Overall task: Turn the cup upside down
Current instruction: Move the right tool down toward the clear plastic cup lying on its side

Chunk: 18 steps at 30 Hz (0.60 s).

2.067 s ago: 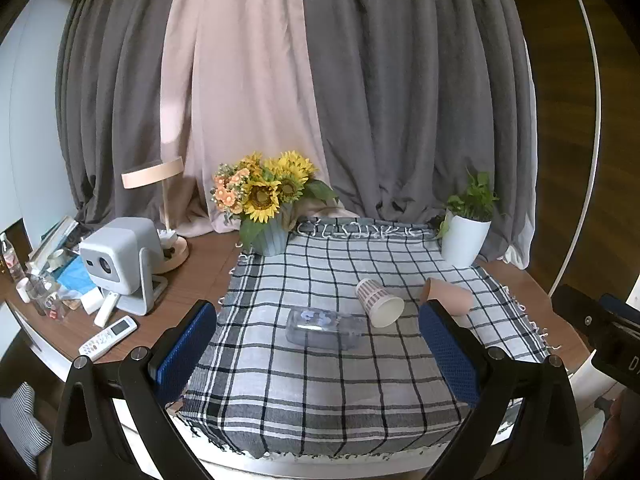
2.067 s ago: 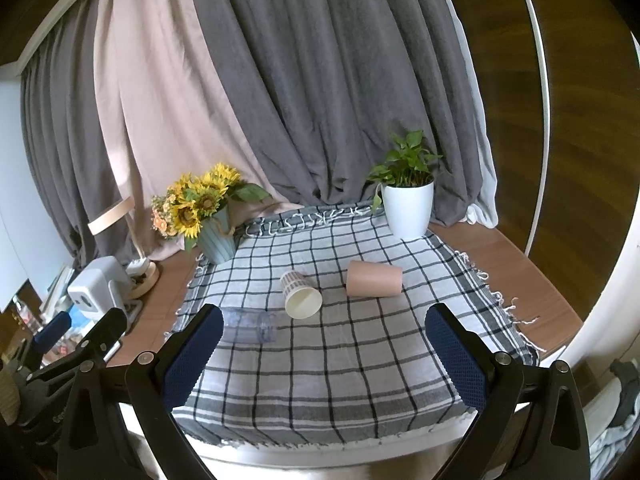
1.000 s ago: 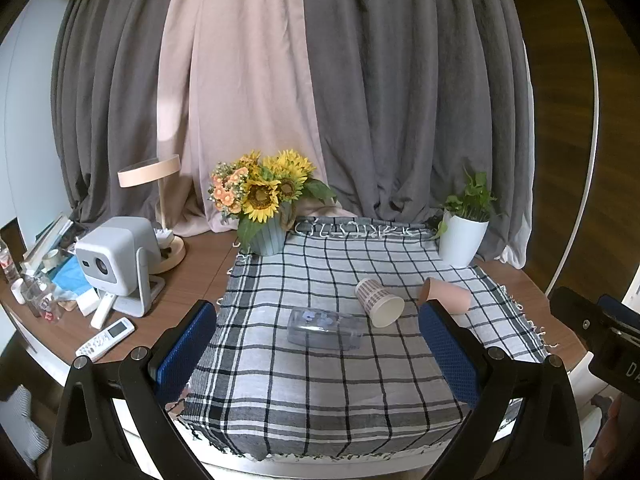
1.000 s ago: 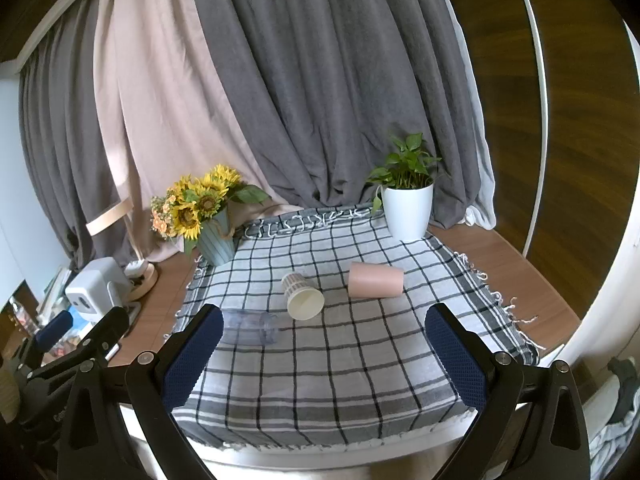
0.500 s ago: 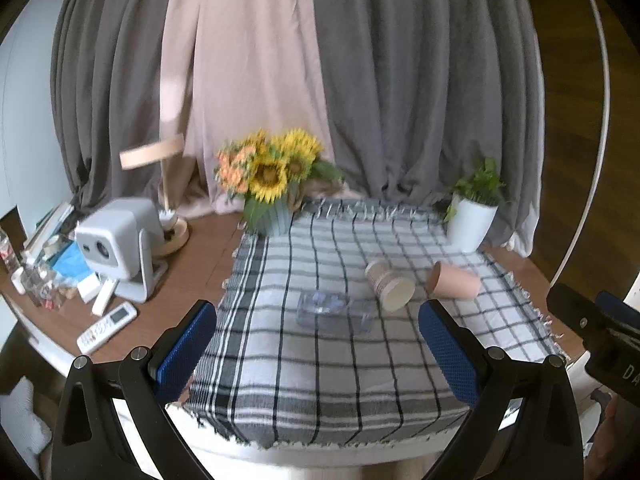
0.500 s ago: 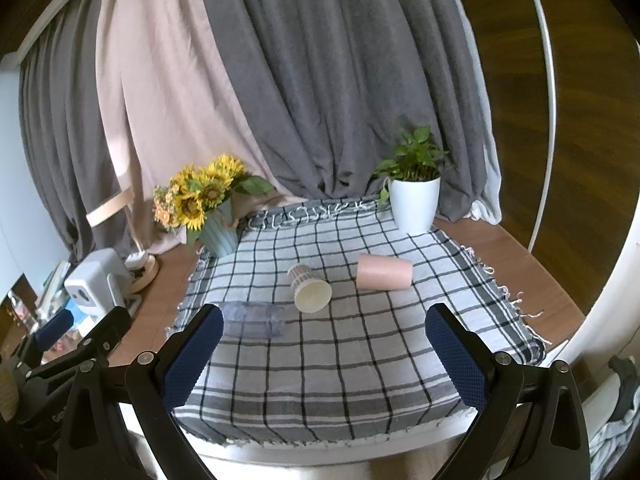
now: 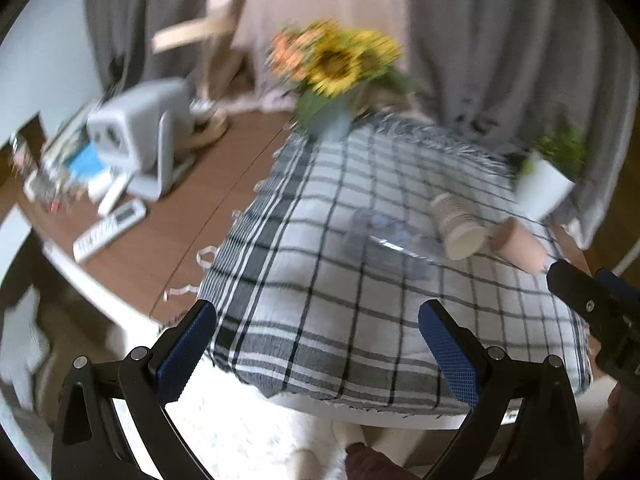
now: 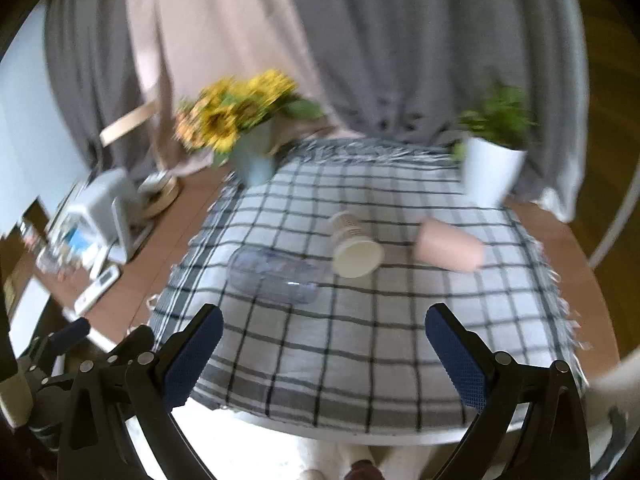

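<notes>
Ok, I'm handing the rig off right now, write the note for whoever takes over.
Left claw: open, empty, short of the table's near edge.
Right claw: open, empty, over the near edge of the checked cloth.
Cups: all three lie on their sides on the cloth. Clear plastic cup on the left, white paper cup in the middle with its mouth toward the cameras, pink cup on the right.
Done: nothing; no cup is touched or flipped.
Left: grasp a cup, turn it mouth down, set it on the cloth. Both views are motion-blurred.

Sunflower vase [image 8: 252, 152], potted plant [image 8: 490, 168], projector [image 7: 140, 120], remote [image 7: 110, 230] on table.
</notes>
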Tool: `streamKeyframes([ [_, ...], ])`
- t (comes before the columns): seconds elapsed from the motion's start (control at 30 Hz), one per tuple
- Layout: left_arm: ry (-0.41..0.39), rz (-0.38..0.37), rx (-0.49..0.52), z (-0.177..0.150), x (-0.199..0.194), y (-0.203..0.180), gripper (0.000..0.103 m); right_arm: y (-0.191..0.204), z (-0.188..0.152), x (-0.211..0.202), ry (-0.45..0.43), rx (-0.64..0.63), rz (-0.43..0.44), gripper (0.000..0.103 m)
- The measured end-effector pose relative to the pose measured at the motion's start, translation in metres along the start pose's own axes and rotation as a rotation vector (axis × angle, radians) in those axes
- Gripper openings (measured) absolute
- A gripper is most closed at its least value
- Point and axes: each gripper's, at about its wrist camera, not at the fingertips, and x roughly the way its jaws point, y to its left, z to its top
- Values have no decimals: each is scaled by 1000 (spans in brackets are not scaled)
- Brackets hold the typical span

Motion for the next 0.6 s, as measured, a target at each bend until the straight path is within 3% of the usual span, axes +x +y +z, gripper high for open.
streamKeyframes([
  [0.43,186,222,-239,5,83,11,103,49,44,143,288,-343,234,102],
  [0.6,255,280,-347,-3,111,17,103,71,48,188,406,-492,272,101],
])
